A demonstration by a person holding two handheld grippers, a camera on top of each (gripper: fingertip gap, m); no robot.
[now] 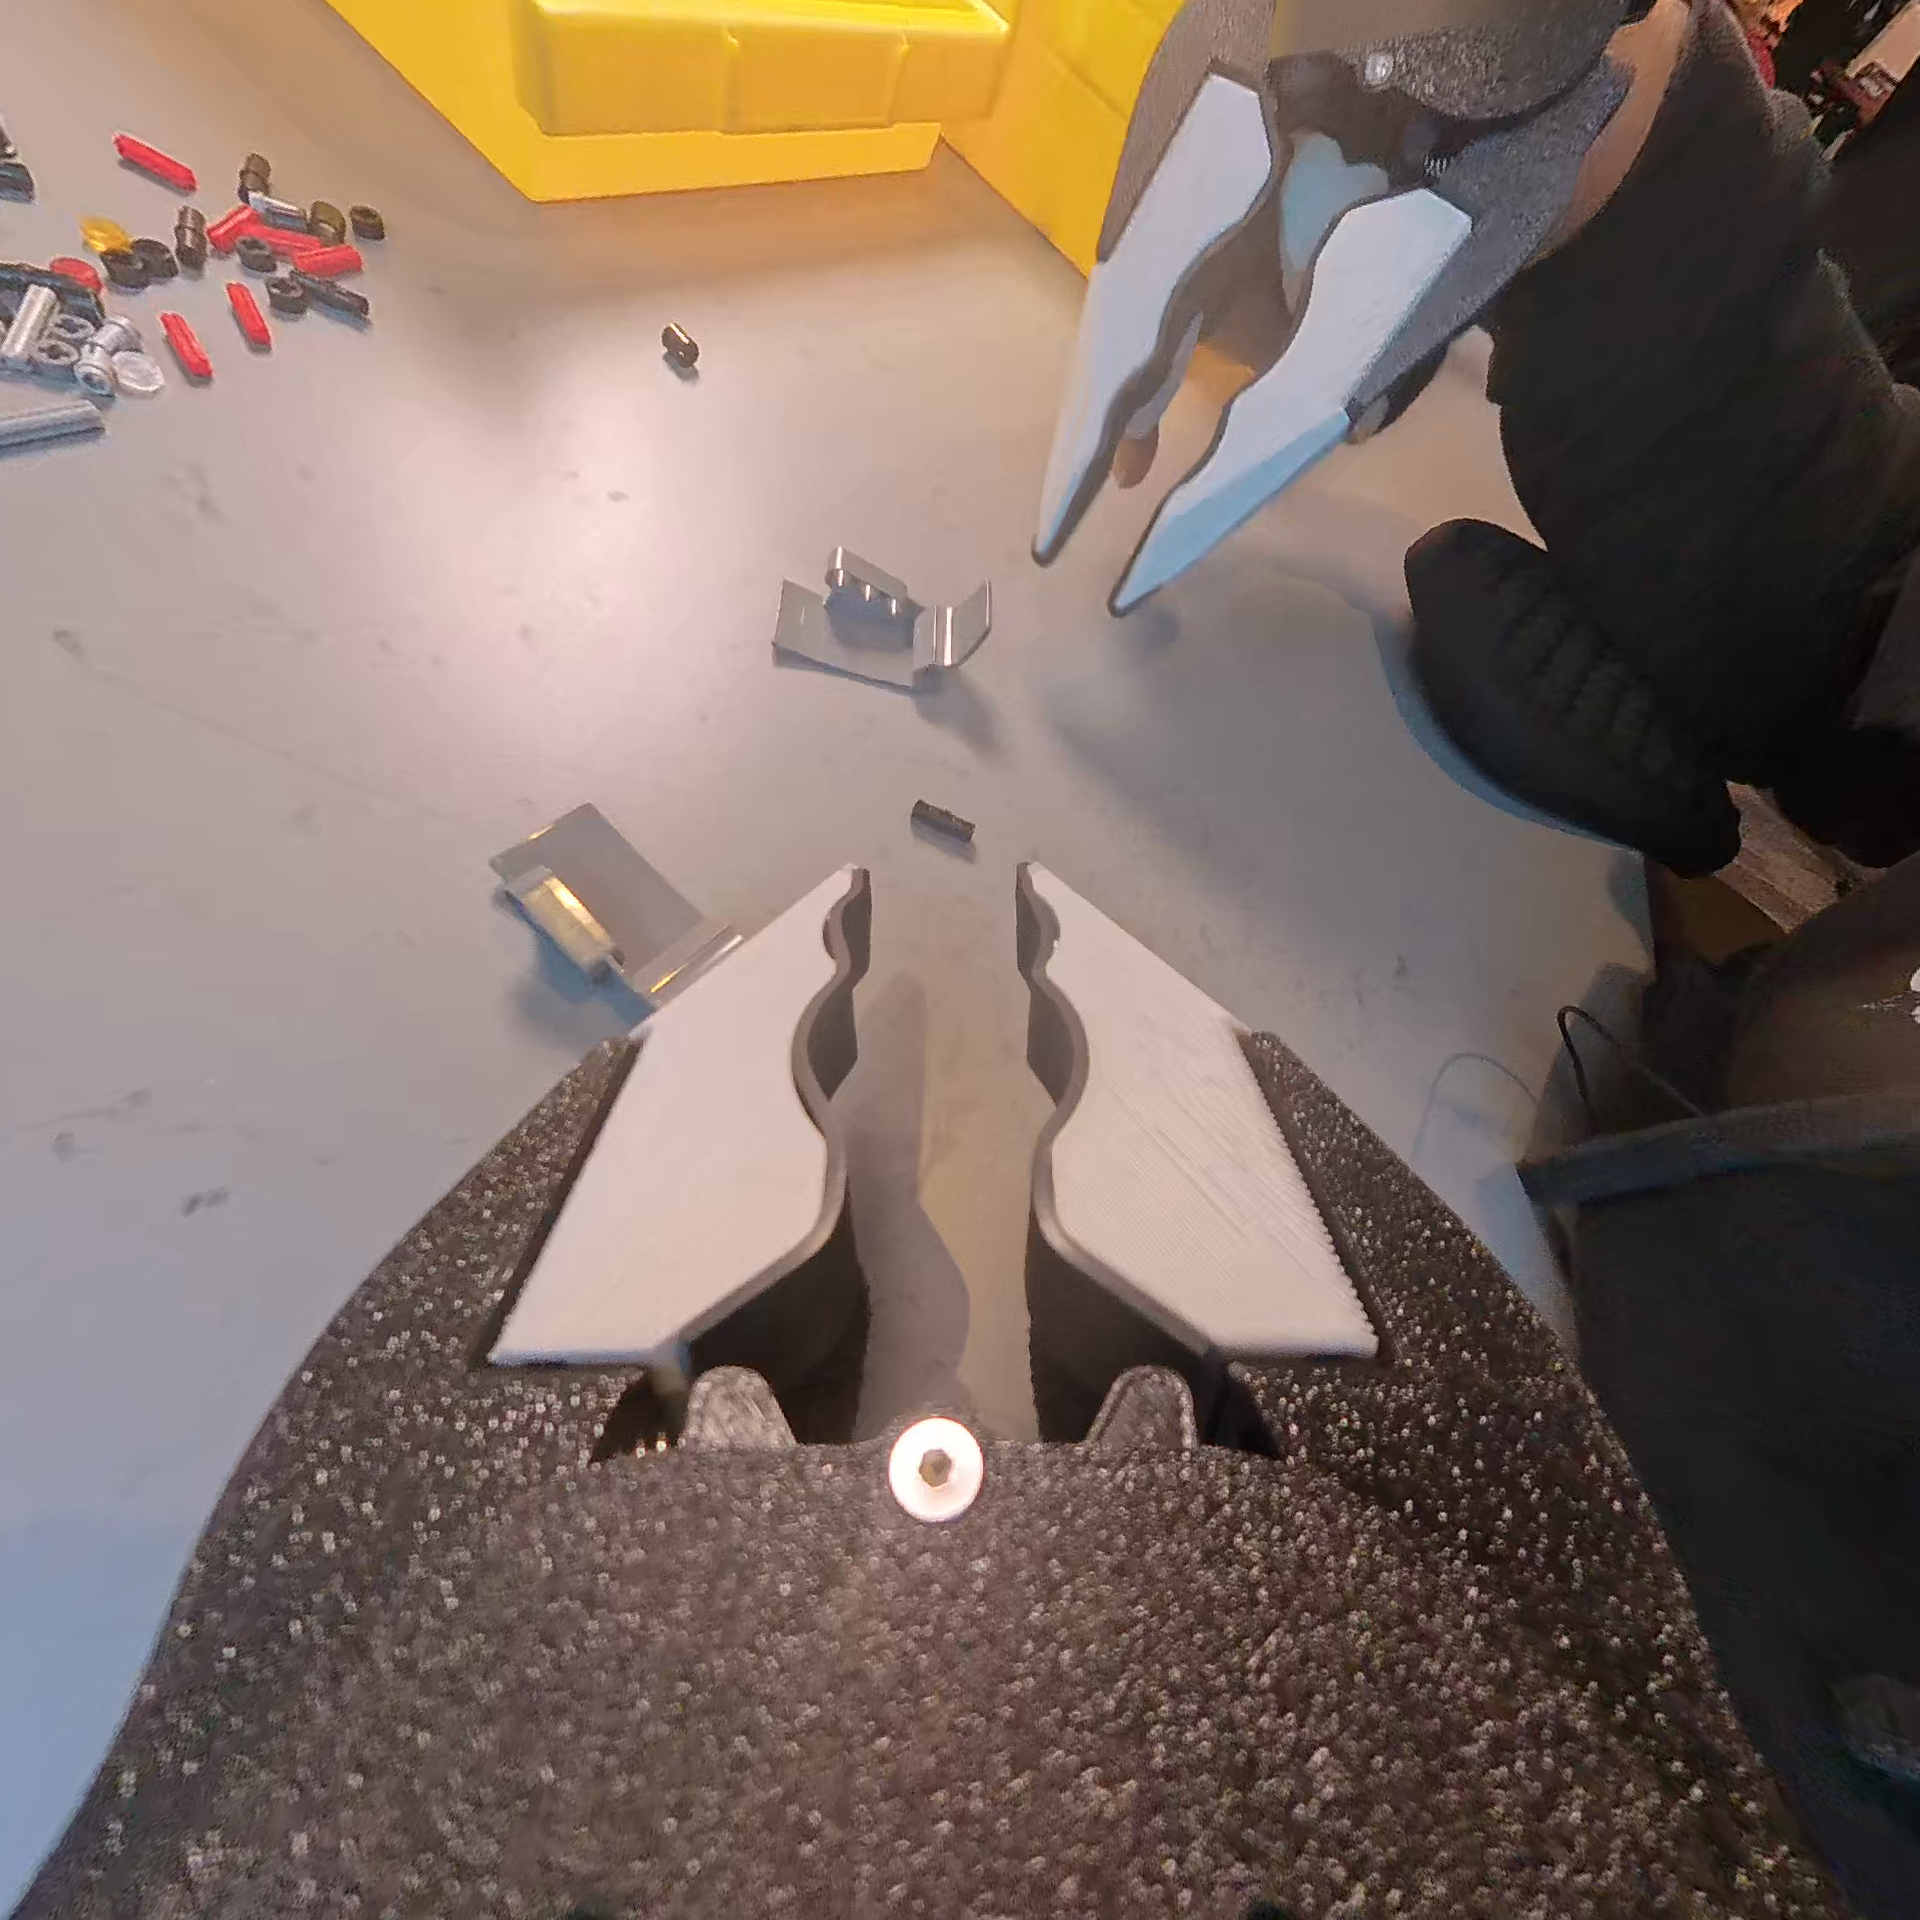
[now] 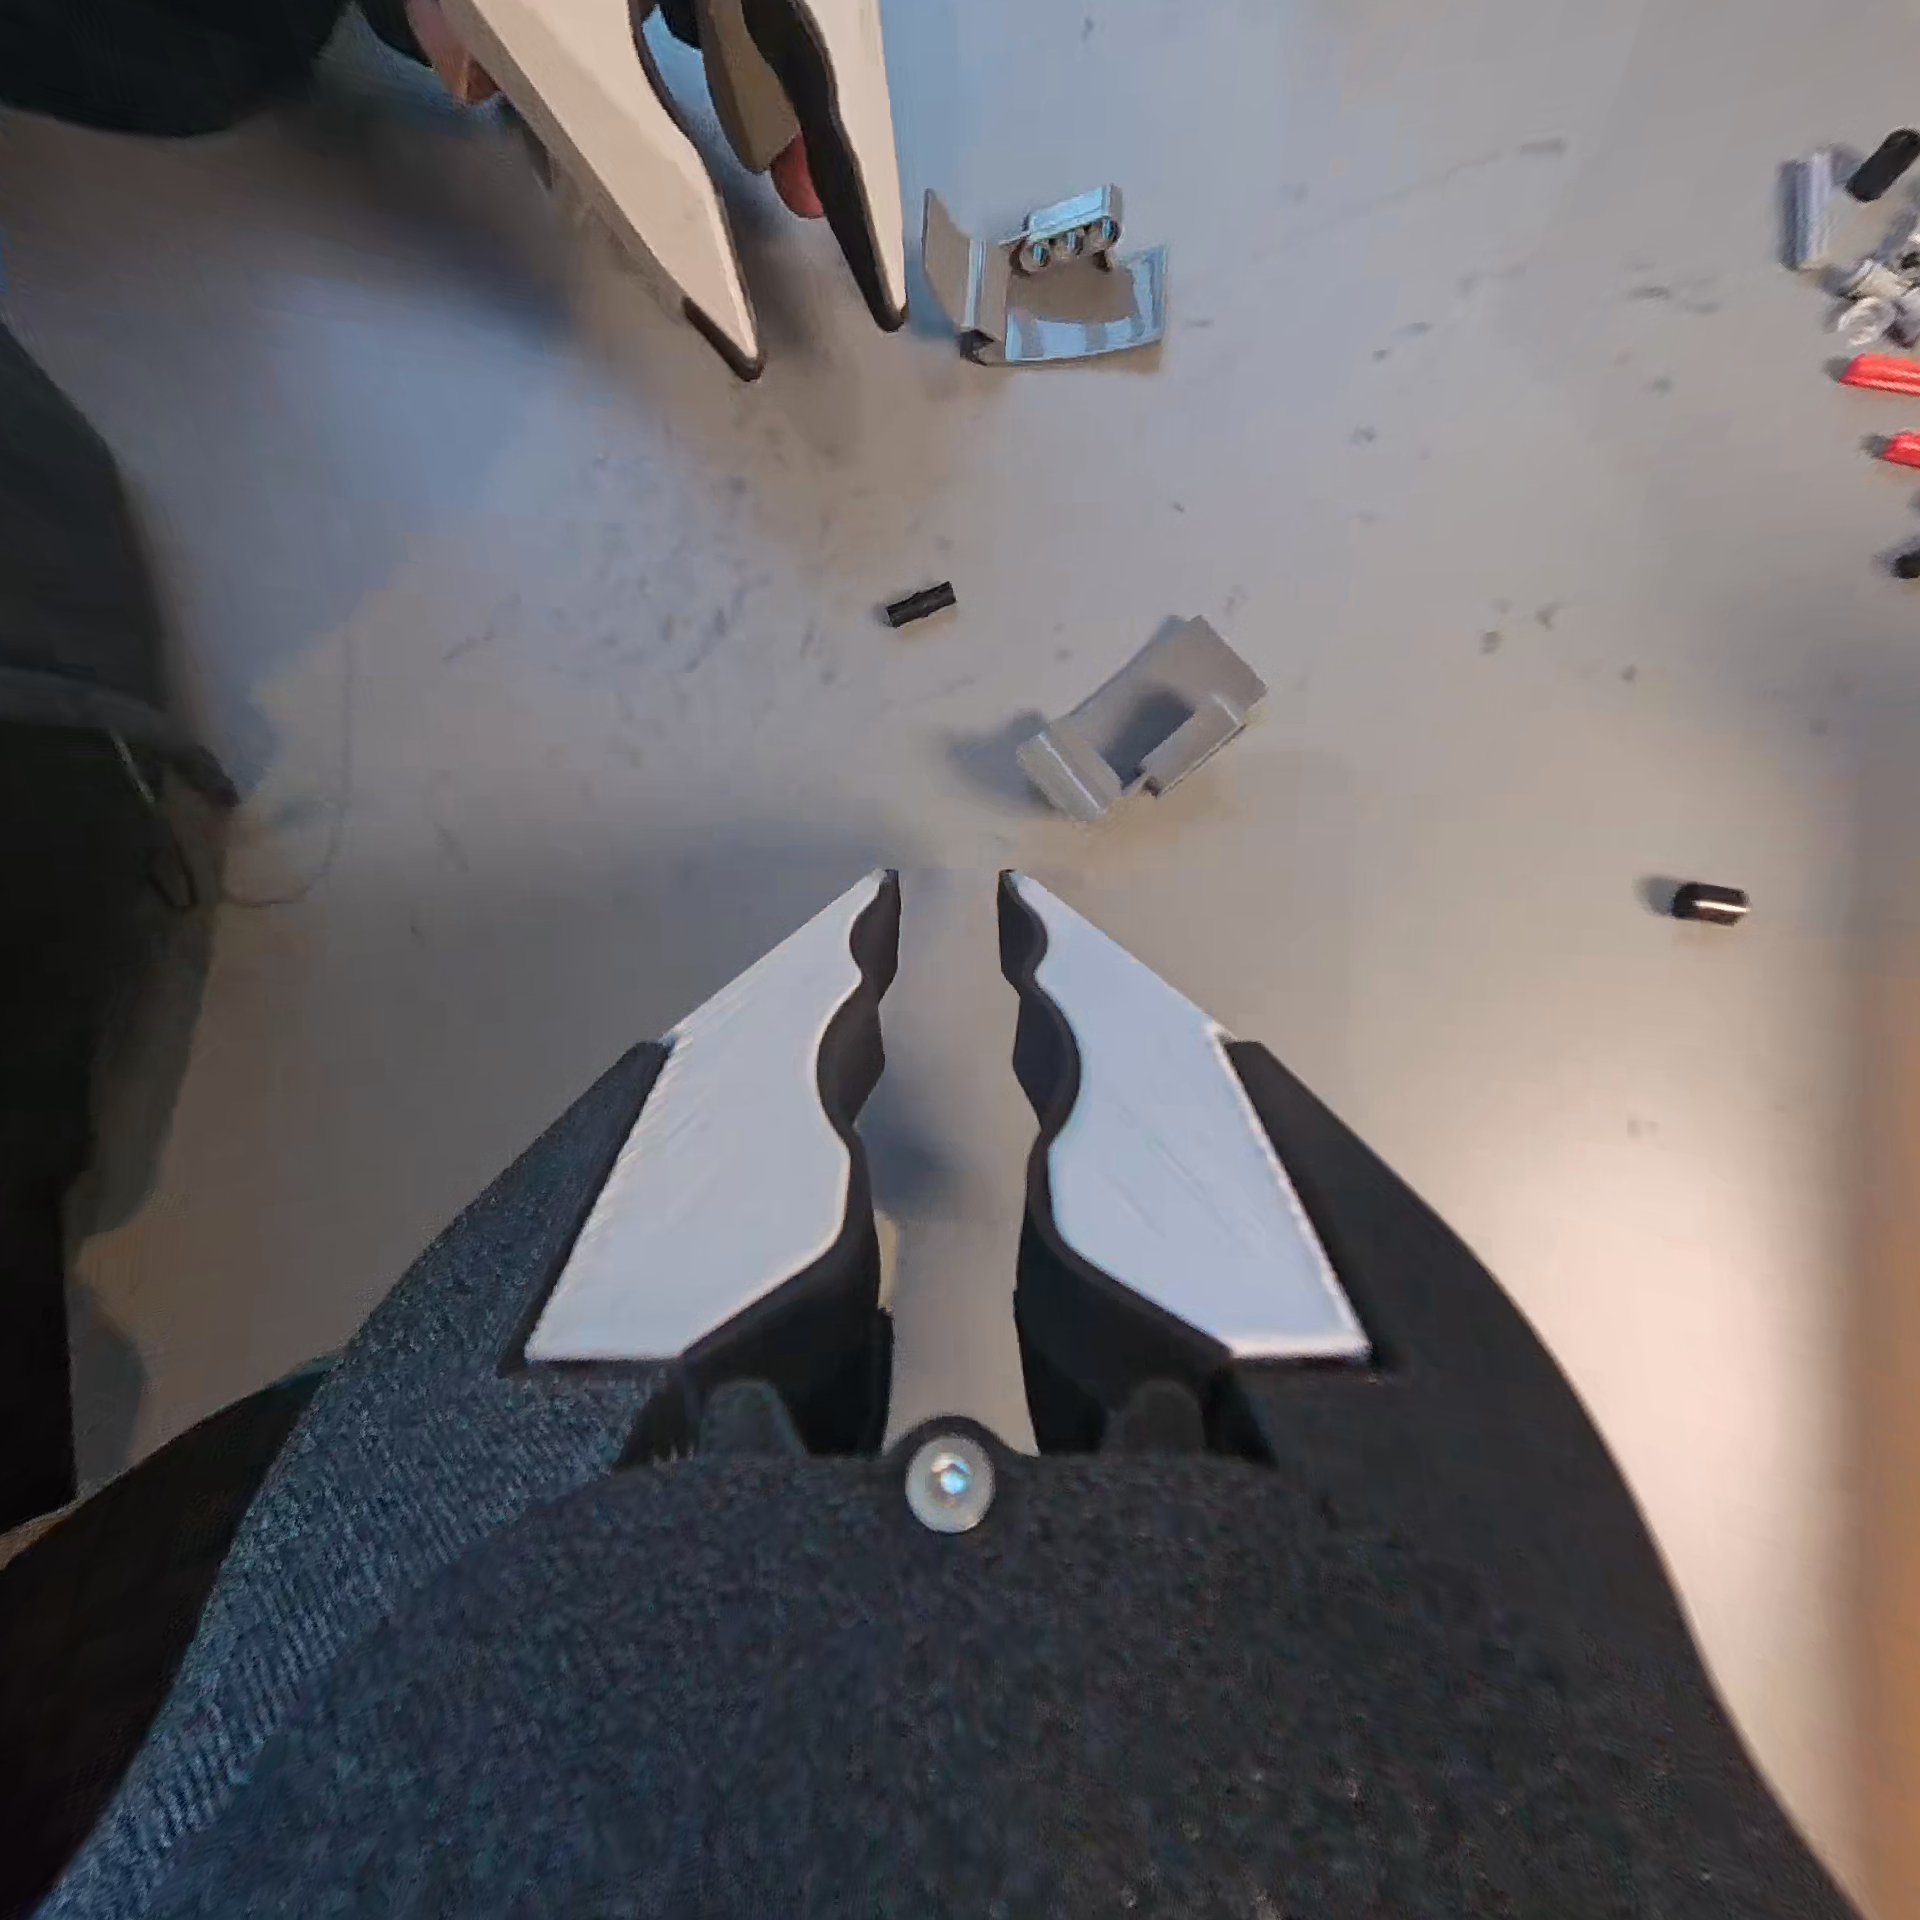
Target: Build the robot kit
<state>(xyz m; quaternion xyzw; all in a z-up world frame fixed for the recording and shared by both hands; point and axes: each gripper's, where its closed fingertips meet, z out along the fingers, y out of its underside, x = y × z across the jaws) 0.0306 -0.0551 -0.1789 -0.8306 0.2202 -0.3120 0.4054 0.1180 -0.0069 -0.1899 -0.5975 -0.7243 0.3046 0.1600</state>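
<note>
Left wrist view only: small parts (image 1: 197, 260), red, black and silver, lie scattered at ten o'clock; a glossy yellow bin (image 1: 748, 94) sits at twelve. The left gripper (image 1: 943, 883) is parted and empty, a ridged black pin (image 1: 942, 820) just ahead of its tips and a folded grey bracket (image 1: 597, 904) at eleven. The right gripper (image 2: 948, 883), also parted and empty, hovers over the scuffed grey table (image 2: 1455, 1143). A second bracket (image 2: 1060, 281) carries three bored holes.
</note>
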